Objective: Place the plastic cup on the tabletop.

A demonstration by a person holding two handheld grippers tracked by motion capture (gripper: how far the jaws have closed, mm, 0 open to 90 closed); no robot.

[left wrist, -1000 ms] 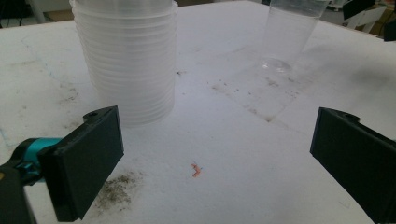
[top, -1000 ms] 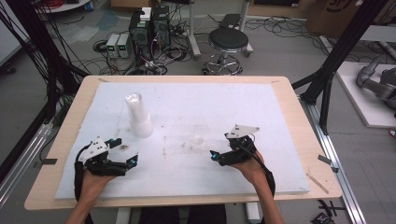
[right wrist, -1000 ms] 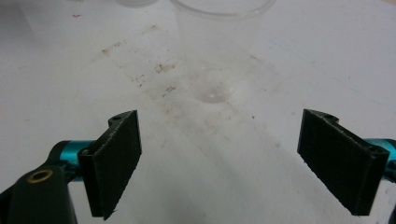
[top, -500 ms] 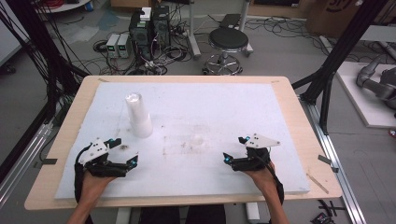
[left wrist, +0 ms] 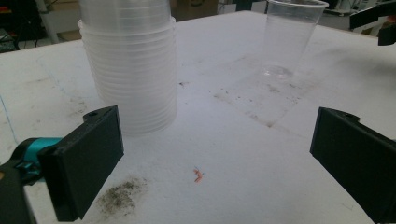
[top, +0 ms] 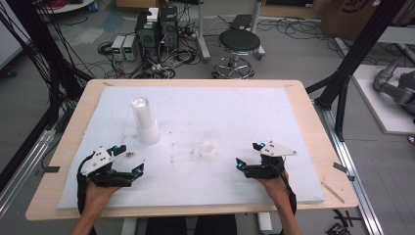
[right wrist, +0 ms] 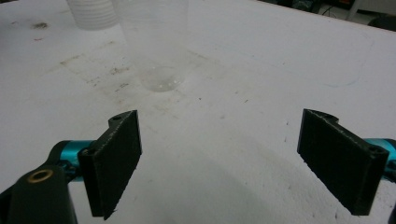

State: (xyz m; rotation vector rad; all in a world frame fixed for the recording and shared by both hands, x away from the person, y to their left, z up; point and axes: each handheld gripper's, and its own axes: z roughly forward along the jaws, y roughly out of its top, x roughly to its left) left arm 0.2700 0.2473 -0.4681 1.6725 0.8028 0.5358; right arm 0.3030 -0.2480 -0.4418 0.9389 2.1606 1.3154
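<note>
A tall stack of clear plastic cups [top: 145,122] stands upright at the left of the white board [top: 254,110]. One clear cup [top: 209,147] stands alone near the board's middle. My left gripper [top: 131,159] lies open near the front left, below the stack, holding nothing. Over at the front right, my right gripper [top: 247,155] is open and empty too, apart from the single cup. The left gripper view has the stack [left wrist: 128,70] close ahead and the single cup [left wrist: 289,39] farther right, beyond the open left gripper [left wrist: 215,158]. The right gripper view looks past the open right gripper [right wrist: 233,158] at the single cup [right wrist: 156,46].
The white board rests on a wooden table [top: 328,161] with a bare rim all round. Dirt smudges [left wrist: 119,196] and a small orange scrap [left wrist: 198,175] mark the board. A stool [top: 239,46] and computer boxes [top: 156,27] stand on the floor behind the table.
My right gripper has drawn back a little toward the person and to the right, away from the single cup. The left gripper and both cup items have stayed put.
</note>
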